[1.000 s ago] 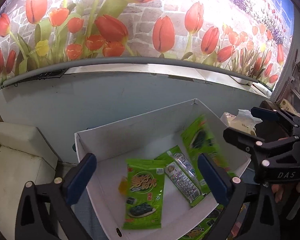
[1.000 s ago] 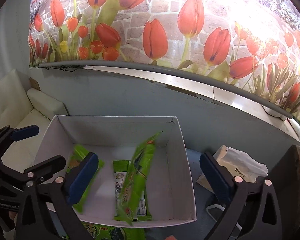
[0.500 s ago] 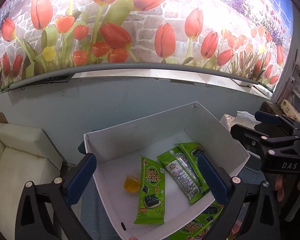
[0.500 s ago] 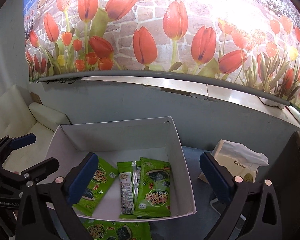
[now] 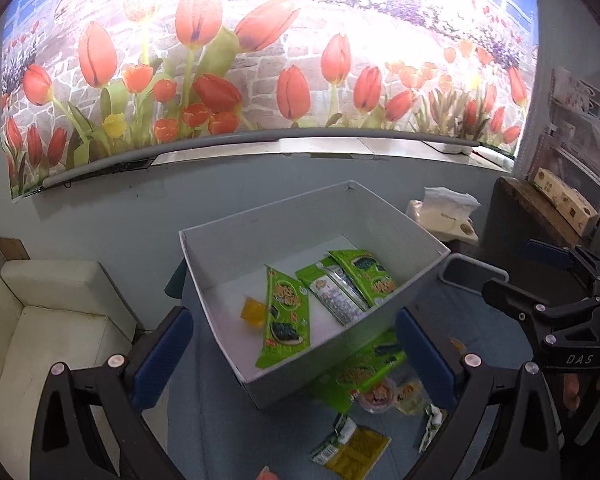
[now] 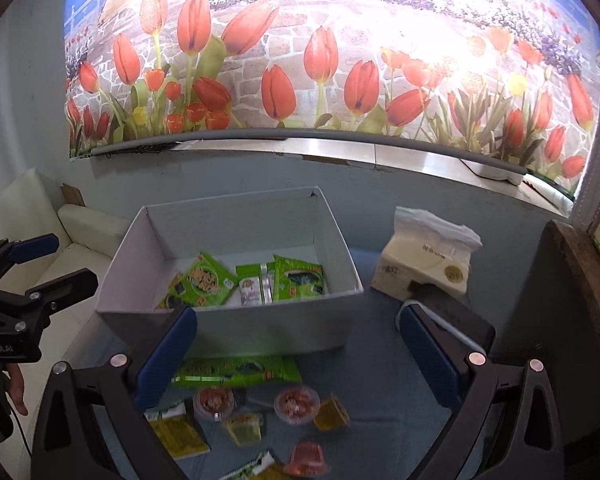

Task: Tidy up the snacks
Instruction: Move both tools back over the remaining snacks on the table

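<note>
1. Hovering both grippers over the pile right now. The left gripper (image 5: 294, 354) and right gripper (image 6: 296, 354) are both spread wide and carrying nothing.
2. Where the snacks are: three green seaweed packs (image 6: 206, 282) plus a small yellow jelly cup (image 5: 253, 313) lie flat in the white box (image 6: 228, 330). The rest sit on the blue table (image 6: 364, 364) in front of the box: one long green pack (image 6: 236, 372) just beside the box's near wall, two cups with reddish filling (image 6: 296, 402), a yellow cup (image 6: 331, 414), a red jelly cup (image 6: 307, 456) and a yellow sachet (image 6: 178, 434).
3. My read is I'm picking the next item. To do it well I'd go for the long green pack with the right gripper, since it's nearly centred between the fingers. It lies flat, so I'd come down steep and pinch one edge rather than trying to span it (foil packs slide, I reckon).
4. The cups look easier to squeeze but probably tip, so grip low on the body.
5. In the way: the box's near wall is right behind that pack, so the far finger has little room. The loose cups are packed close together, and nudging one could scatter the others.
6. Other stuff: a tissue pack (image 6: 428, 260) to the right of the box, a white sofa (image 5: 48, 320) on the left, and the tulip mural (image 6: 320, 60) behind.
</note>
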Demonstrator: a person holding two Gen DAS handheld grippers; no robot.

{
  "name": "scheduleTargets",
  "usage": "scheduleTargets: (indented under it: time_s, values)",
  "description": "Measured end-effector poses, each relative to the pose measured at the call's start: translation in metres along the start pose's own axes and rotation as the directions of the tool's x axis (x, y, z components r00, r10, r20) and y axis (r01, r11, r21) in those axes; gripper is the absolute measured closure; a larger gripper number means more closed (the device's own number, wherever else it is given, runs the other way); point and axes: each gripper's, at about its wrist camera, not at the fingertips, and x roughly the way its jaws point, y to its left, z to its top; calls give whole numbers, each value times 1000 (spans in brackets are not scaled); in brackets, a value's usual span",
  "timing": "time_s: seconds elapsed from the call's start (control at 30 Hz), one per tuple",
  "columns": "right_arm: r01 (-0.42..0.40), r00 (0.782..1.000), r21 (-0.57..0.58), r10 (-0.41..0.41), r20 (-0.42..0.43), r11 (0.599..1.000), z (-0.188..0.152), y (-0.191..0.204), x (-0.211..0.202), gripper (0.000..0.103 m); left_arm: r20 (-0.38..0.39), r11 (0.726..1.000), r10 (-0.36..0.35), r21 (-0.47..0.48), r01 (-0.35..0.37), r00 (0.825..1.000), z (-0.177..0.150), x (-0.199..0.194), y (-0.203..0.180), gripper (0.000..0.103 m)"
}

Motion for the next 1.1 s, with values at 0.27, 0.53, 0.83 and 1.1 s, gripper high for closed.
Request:
scheduleTargets:
  time_s: [0.27,0.53,0.83,1.1]
  values:
    - [-34,999,8,34,-35,999,-88,3,-53,0,5,1000,-5,-12,5,1000,-75,-54,-33,0]
    - [-101,984,-93,86,-153,991,-159,27,-32,0,-70,997,-51,-65,46,996,-131,-61,-36,0]
    - [-128,958,-58,108,-265,990,-178,22,41,0,-87,995,-29,-102,20,996,-164,-76,-22,0]
    - [-95,960,-66,74,-271,993,-177,20,67,0,-88,990,-15,-139,2,996,-170,-78,-5,0]
